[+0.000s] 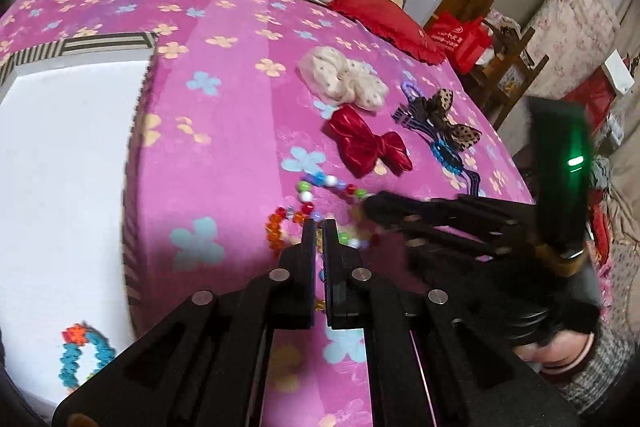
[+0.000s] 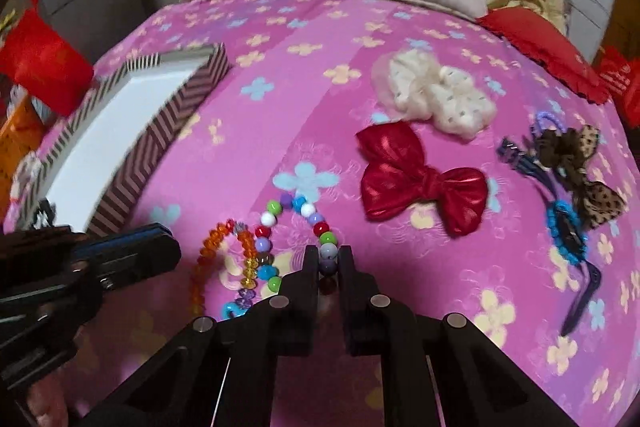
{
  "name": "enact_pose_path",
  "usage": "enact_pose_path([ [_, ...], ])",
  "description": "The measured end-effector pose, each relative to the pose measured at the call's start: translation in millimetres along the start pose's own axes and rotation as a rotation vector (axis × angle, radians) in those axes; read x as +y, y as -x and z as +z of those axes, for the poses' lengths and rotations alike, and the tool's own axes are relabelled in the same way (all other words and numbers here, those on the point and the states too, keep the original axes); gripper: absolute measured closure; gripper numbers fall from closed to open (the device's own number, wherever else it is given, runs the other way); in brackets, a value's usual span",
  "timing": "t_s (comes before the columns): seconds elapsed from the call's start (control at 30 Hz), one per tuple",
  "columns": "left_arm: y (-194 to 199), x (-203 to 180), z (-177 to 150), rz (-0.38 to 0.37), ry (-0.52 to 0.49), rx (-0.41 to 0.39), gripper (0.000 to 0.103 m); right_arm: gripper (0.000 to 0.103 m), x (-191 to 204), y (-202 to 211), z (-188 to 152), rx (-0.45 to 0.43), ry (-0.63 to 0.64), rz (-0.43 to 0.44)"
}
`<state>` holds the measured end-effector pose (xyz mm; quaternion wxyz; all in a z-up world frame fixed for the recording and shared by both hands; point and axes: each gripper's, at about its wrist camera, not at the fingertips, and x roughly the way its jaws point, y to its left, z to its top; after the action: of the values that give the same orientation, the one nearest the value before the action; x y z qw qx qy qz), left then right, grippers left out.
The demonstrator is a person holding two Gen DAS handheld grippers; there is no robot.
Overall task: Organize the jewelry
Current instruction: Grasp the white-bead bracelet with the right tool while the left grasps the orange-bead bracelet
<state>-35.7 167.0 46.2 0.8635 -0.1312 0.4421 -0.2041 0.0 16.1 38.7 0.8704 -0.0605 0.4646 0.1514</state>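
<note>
My right hand-held gripper [image 2: 329, 259] pinching the multicolour bead necklace [image 2: 298, 211], left hand-held gripper [image 1: 319, 227] nearly closed, grip unclear, red bow [image 2: 420, 183] at two o'clock, striped box [image 2: 132, 123] at ten

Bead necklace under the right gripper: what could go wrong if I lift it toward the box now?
The right gripper pinches only one or two beads of the multicolored bead necklace, so it may slip out. The orange bead bracelet lies against the strand and could be dragged along. The left gripper, nearly closed, sits over the same cluster in its own view, so the two could collide on the way to the striped box.
</note>
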Motion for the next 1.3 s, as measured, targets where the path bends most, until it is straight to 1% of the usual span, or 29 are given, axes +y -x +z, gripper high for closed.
enact_pose_path([
  [0.1, -7, 1, -2, 0.033, -0.008, 0.031, 0.1, 0.094, -5, 19, -2, -0.021, -0.013, -0.026],
  [0.13, -11, 0, -3, 0.036, -0.018, 0.047, 0.098, 0.094, -9, 25, -5, -0.024, -0.022, -0.032],
  [0.17, -17, -3, -6, 0.051, -0.037, 0.071, 0.092, 0.094, -12, 29, -7, -0.024, -0.03, -0.036],
  [0.2, -22, -5, -8, 0.068, -0.05, 0.085, 0.088, 0.094, -15, 33, -10, -0.023, -0.038, -0.043],
  [0.27, -29, -5, -12, 0.093, -0.06, 0.095, 0.075, 0.094, -20, 37, -16, -0.02, -0.043, -0.053],
  [0.33, -36, -4, -14, 0.111, -0.059, 0.11, 0.067, 0.094, -24, 40, -23, -0.014, -0.047, -0.056],
  [0.37, -35, -4, -14, 0.112, -0.062, 0.089, 0.06, 0.094, -26, 41, -25, -0.013, -0.049, -0.055],
  [0.4, -36, -4, -14, 0.116, -0.062, 0.082, 0.058, 0.094, -27, 42, -27, -0.012, -0.055, -0.05],
  [0.43, -36, -5, -13, 0.105, -0.06, 0.075, 0.052, 0.094, -28, 43, -28, -0.012, -0.061, -0.046],
  [0.47, -37, -6, -13, 0.101, -0.061, 0.065, 0.05, 0.094, -28, 43, -29, -0.011, -0.067, -0.041],
  [0.5, -38, -8, -13, 0.109, -0.071, 0.055, 0.05, 0.094, -28, 43, -30, -0.01, -0.071, -0.038],
  [0.53, -41, -14, -14, 0.122, -0.104, 0.045, 0.055, 0.094, -27, 42, -31, -0.01, -0.073, -0.036],
  [0.57, -44, -17, -14, 0.132, -0.123, 0.047, 0.086, 0.094, -27, 42, -31, -0.01, -0.074, -0.035],
  [0.6, -47, -18, -13, 0.118, -0.126, 0.057, 0.091, 0.094, -27, 42, -30, -0.01, -0.075, -0.036],
  [0.63, -50, -19, -13, 0.081, -0.113, 0.078, 0.095, 0.094, -27, 43, -30, -0.011, -0.075, -0.038],
  [0.73, -48, -24, -13, 0.1, -0.125, 0.069, 0.095, 0.094, -26, 46, -28, -0.016, -0.071, -0.041],
  [0.8, -40, -21, -10, 0.076, -0.097, 0.054, 0.095, 0.094, -25, 51, -25, -0.023, -0.069, -0.043],
  [0.87, -21, -14, -2, 0.032, -0.05, 0.01, 0.095, 0.094, -22, 57, -21, -0.031, -0.068, -0.04],
  [1.03, 32, 11, 14, -0.014, 0.043, -0.118, 0.095, 0.094, -4, 77, -6, -0.061, -0.044, -0.027],
  [1.1, 52, 28, 18, 0.007, 0.078, -0.165, 0.095, 0.094, 10, 83, 3, -0.069, -0.027, -0.008],
  [1.17, 74, 51, 21, 0.046, 0.131, -0.218, 0.095, 0.094, 25, 86, 11, -0.077, -0.001, 0.008],
  [1.23, 93, 79, 23, 0.085, 0.197, -0.256, 0.095, 0.094, 49, 89, 21, -0.082, 0.034, 0.042],
  [1.3, 105, 103, 22, 0.121, 0.256, -0.274, 0.095, 0.094, 77, 88, 31, -0.078, 0.068, 0.088],
])
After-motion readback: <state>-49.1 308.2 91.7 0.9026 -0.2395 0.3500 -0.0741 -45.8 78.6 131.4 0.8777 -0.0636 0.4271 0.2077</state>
